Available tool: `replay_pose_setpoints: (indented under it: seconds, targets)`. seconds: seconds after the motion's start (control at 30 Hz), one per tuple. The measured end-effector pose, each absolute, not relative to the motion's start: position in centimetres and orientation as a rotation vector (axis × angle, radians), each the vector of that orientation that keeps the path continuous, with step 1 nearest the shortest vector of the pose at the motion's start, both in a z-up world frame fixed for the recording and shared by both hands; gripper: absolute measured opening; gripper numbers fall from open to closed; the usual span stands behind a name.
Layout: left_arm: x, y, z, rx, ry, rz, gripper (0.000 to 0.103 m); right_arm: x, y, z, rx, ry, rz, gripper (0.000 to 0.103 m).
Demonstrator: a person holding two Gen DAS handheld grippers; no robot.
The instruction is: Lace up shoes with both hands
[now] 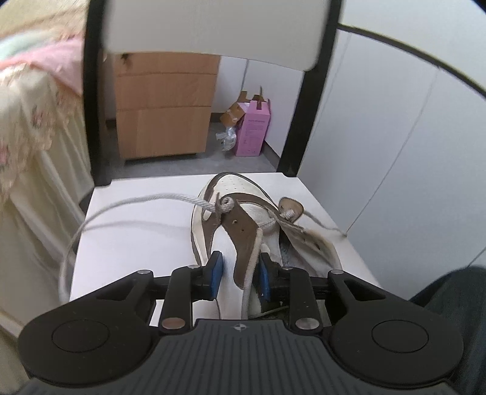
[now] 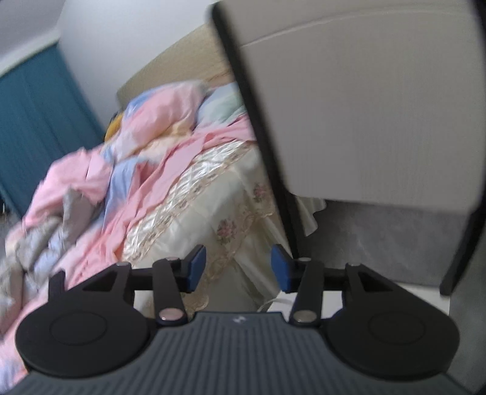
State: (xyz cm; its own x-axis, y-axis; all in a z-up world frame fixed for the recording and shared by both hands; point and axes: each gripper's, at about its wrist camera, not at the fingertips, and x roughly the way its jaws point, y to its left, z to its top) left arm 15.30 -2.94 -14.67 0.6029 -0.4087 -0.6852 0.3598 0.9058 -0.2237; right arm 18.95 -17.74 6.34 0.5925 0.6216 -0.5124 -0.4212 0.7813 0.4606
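Observation:
A white and brown sneaker (image 1: 231, 188) lies on the white chair seat (image 1: 136, 243), toe pointing away. Its grey rope lace (image 1: 170, 199) leaves the top left eyelet and loops out left, over the seat edge. A second strand (image 1: 322, 223) trails off to the right. My left gripper (image 1: 240, 275) straddles the brown left eyelet flap (image 1: 243, 240), its blue pads (image 1: 216, 273) against that side of the shoe. In the right wrist view, my right gripper (image 2: 238, 269) hangs open and empty. It faces the bed beside the chair, and the shoe is out of that view.
The chair's black frame and white backrest (image 1: 212, 27) rise behind the shoe. A bed with pink and floral covers (image 2: 127, 170) stands close on the left. A wooden drawer unit (image 1: 164, 103) and a pink box (image 1: 253, 127) sit on the floor beyond. A dark trouser leg (image 1: 449, 291) is at right.

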Motion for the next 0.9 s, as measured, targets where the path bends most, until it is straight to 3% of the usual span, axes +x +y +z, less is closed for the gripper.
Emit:
replay_pose_setpoints:
  seconds: [0.13, 0.23, 0.47, 0.5, 0.57, 0.9]
  targets:
    - [15.5, -2.1, -14.4, -0.143, 0.835, -0.439, 0.032, 17.9, -21.9, 2.7, 0.474, 0.737, 0.525, 0.049]
    - [15.5, -1.7, -14.2, -0.175, 0.842, -0.437, 0.04, 17.0, -25.2, -0.8, 0.636, 0.761, 0.45, 0.051]
    - [15.9, -0.7, -13.7, -0.259, 0.852, -0.429, 0.04, 15.3, -30.7, -8.5, 0.992, 0.811, 0.308, 0.051]
    - [16.0, -0.2, -13.5, -0.303, 0.851, -0.433, 0.04, 15.2, -31.2, -9.3, 1.032, 0.818, 0.294, 0.051]
    - [16.1, 1.0, -13.3, -0.395, 0.845, -0.434, 0.052, 15.0, -31.9, -10.8, 1.104, 0.827, 0.27, 0.051]
    - [19.7, 6.0, -17.6, -0.962, 0.876, -0.36, 0.052, 16.2, -32.6, -15.9, 1.292, 0.913, 0.175, 0.051]
